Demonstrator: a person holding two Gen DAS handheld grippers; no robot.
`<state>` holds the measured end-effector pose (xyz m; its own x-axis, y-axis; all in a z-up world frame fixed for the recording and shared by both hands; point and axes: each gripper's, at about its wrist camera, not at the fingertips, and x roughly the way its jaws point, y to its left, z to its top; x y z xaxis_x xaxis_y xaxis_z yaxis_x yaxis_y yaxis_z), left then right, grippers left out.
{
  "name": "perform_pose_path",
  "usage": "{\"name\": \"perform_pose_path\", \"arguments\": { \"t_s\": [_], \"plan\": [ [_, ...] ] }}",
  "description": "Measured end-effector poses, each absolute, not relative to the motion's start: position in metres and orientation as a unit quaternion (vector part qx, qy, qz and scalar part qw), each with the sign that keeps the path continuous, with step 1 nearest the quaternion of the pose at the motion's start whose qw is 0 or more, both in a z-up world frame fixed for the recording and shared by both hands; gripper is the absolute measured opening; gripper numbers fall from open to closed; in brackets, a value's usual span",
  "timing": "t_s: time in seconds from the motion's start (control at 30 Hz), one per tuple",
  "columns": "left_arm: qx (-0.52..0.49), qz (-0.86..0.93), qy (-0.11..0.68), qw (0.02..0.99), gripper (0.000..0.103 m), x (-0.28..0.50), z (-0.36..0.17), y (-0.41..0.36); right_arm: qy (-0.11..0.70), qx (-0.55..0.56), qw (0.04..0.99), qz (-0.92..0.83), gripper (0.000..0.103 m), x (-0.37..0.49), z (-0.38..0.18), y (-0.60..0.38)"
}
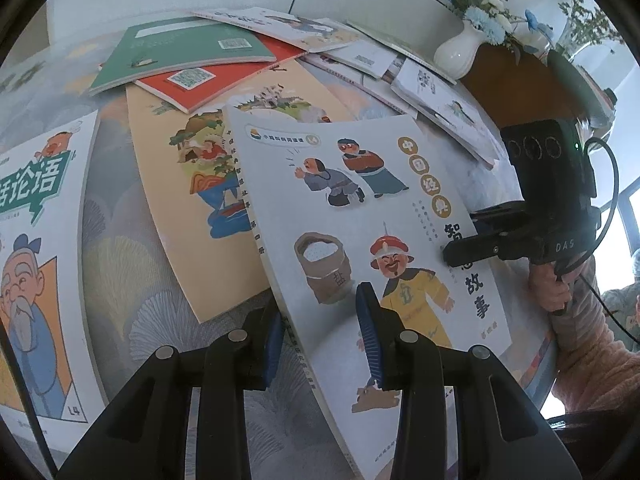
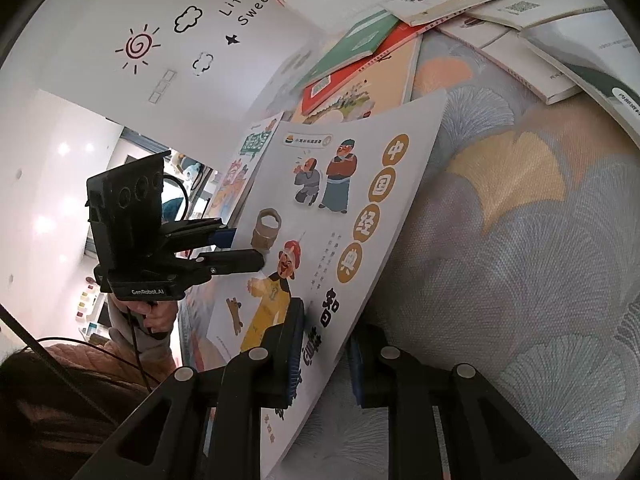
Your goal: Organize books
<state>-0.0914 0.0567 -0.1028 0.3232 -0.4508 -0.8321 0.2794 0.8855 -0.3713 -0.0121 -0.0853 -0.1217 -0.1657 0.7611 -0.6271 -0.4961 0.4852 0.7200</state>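
Both claws grip the same white picture book (image 1: 360, 216), tilted up off the surface (image 1: 120, 248). Left claw (image 1: 326, 344) nearly closed, blue pads pinching the book's spine edge near the bottom. Right claw (image 2: 322, 360) also nearly closed, pads clamped on the opposite long edge by the title characters. Beneath and behind lie a cream book (image 1: 176, 184), red book (image 1: 224, 76) and green book (image 1: 180, 50), overlapping in a loose pile. Another white cartoon book (image 1: 40, 260) lies flat at the left. White vase (image 1: 460, 50) with blue flowers stands at far right.
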Motion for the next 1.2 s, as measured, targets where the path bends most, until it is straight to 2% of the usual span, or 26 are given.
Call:
{"name": "perform_pose_path", "arguments": {
  "t_s": [0.13, 0.23, 0.43, 1.2],
  "plan": [
    [-0.089, -0.218, 0.538, 0.809, 0.034, -0.091, -0.103, 0.056, 0.585, 0.107, 0.641, 0.486, 0.017, -0.014, -0.119, -0.081],
    [-0.114, -0.204, 0.565, 0.791, 0.032, -0.084, -0.102, 0.058, 0.618, 0.112, 0.635, 0.450, 0.017, -0.011, -0.117, -0.076],
    [-0.082, -0.193, 0.574, 0.792, 0.030, -0.089, -0.094, 0.047, 0.622, 0.048, 0.666, 0.408, 0.020, -0.028, -0.087, -0.051],
    [-0.094, -0.177, 0.519, 0.831, 0.030, -0.121, -0.052, 0.112, 0.601, 0.023, 0.675, 0.427, 0.020, -0.064, -0.040, 0.014]
  ]
}}
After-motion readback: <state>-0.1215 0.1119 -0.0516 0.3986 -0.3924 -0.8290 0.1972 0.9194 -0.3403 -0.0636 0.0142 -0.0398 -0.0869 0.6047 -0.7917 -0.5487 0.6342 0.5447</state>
